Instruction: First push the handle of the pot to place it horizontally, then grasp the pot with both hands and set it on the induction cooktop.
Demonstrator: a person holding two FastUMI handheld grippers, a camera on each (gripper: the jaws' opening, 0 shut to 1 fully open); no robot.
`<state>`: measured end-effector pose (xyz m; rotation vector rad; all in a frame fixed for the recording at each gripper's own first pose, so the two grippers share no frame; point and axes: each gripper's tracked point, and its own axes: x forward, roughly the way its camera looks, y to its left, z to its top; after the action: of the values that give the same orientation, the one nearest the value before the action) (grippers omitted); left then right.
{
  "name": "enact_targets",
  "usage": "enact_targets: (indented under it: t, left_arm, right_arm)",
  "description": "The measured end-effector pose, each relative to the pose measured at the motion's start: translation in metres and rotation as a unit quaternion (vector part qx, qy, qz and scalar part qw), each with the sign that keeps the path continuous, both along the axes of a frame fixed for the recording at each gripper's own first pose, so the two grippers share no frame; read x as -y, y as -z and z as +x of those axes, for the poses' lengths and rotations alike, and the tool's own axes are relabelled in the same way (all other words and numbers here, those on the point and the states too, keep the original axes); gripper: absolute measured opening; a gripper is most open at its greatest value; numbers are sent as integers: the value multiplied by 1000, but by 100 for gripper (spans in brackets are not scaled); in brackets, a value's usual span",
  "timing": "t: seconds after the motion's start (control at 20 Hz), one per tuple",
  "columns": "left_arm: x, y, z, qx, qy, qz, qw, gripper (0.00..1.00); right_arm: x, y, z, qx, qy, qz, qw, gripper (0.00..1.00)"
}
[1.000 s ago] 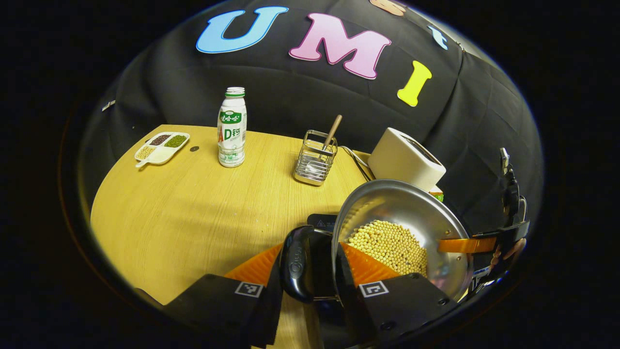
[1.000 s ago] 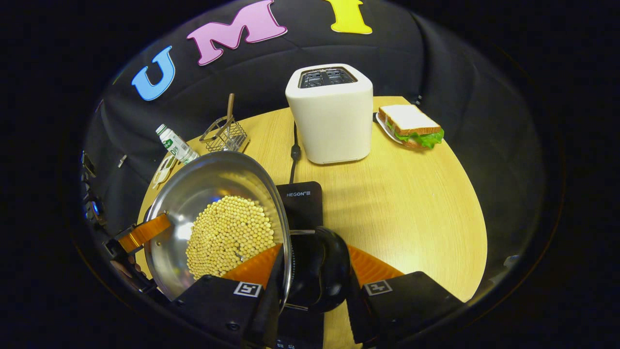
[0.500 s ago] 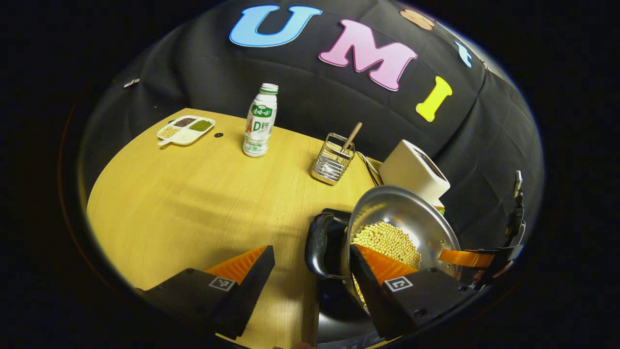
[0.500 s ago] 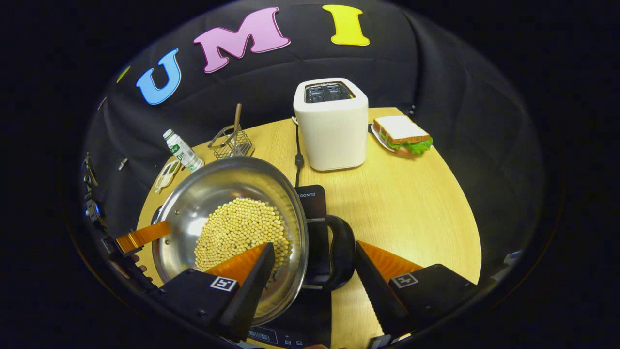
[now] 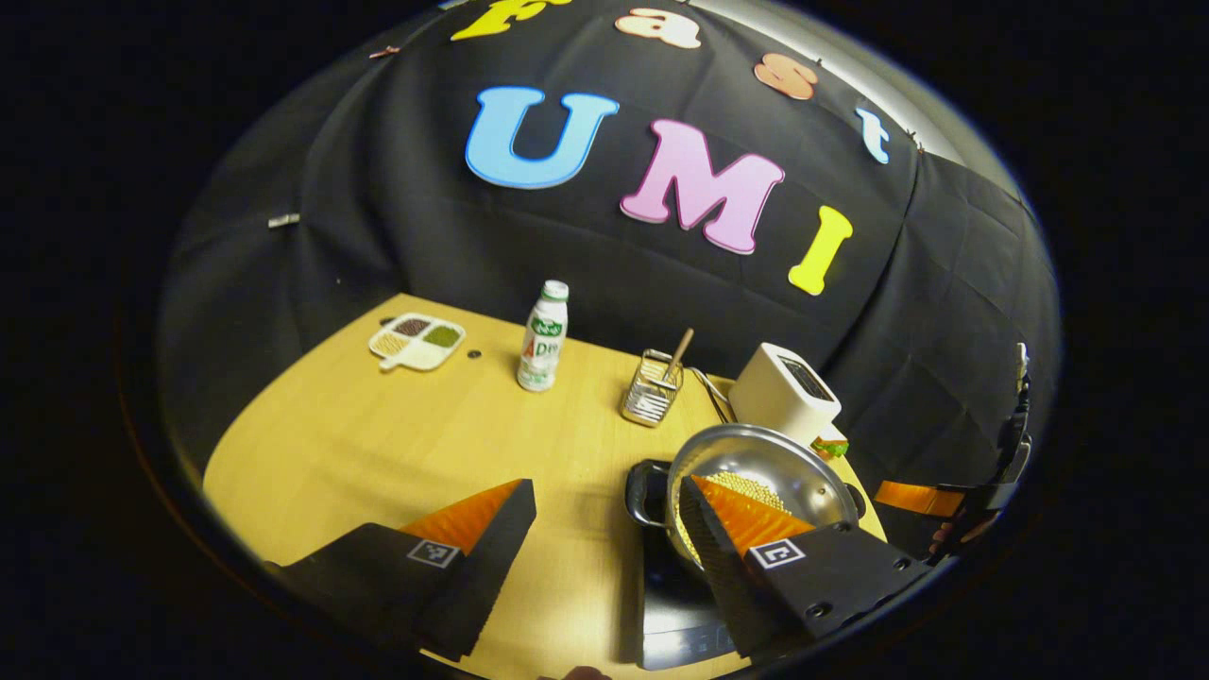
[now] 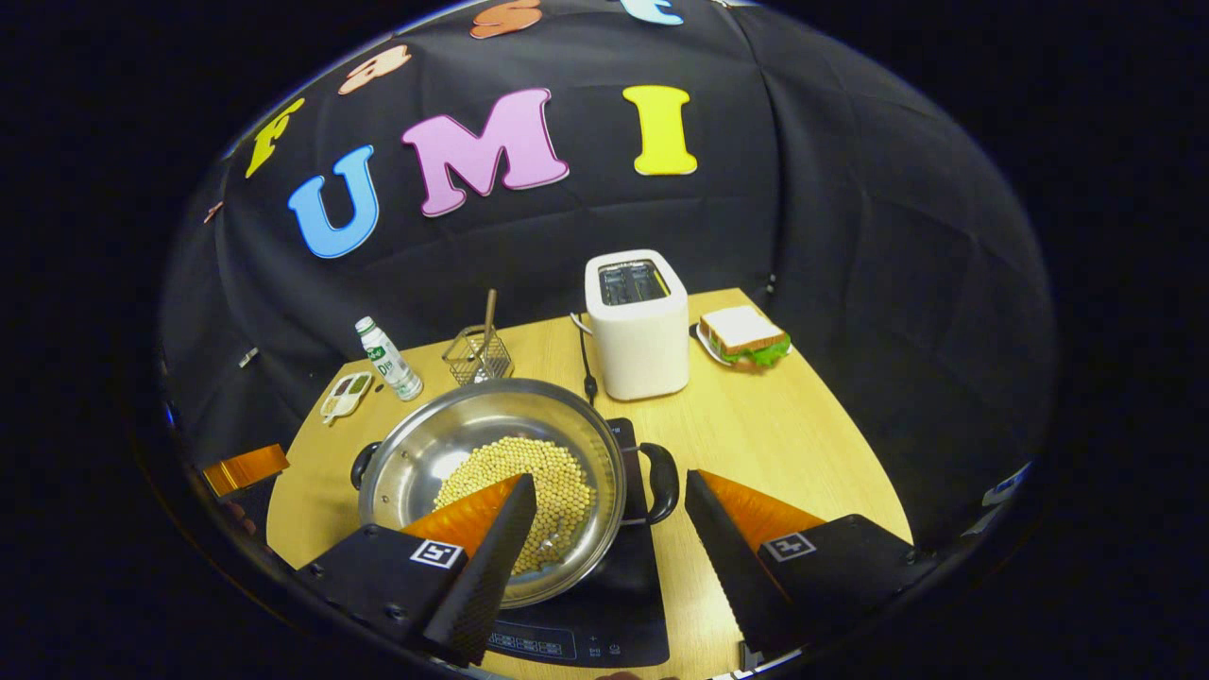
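A steel pot (image 6: 416,463) holding yellow beans (image 6: 543,472) rests level on the black induction cooktop (image 6: 604,619). Its two black side handles (image 6: 664,482) point left and right. My right gripper (image 6: 610,478) hangs open above and behind the pot's right handle, touching nothing. In the left gripper view the pot (image 5: 765,460) sits on the cooktop (image 5: 672,604), and my left gripper (image 5: 606,484) is open, back from the pot's left handle (image 5: 643,491). The other gripper shows at each view's edge (image 5: 930,498) (image 6: 244,467).
Behind the pot stand a white toaster (image 6: 638,326) with its cord, a sandwich (image 6: 743,335) on a plate, a wire utensil basket (image 6: 477,354), a milk bottle (image 6: 389,359) and a divided dish (image 6: 345,397). Bare wooden table (image 5: 378,444) lies to the left.
Both grippers opened and let go of the pot's handles, then pulled up and back. The pot went from tilted in the air to level on the cooktop.
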<state>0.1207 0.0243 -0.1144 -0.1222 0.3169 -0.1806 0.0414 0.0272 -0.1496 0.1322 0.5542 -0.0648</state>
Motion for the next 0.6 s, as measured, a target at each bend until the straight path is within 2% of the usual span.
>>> enact_targets:
  t: [0.2, 0.45, 0.6]
  left_arm:
    - [-27, -43, -34, 52, -17, 32, 998, 96]
    - [-54, -87, -77, 133, -52, 82, 986, 95]
    - [-58, -83, -110, 157, -93, 60, 981, 95]
  right_arm:
    - [3, -54, -19, 101, 20, -71, 992, 99]
    - [-29, -105, -47, 177, 9, -84, 981, 99]
    - [-40, -111, -76, 191, 2, -101, 976, 98]
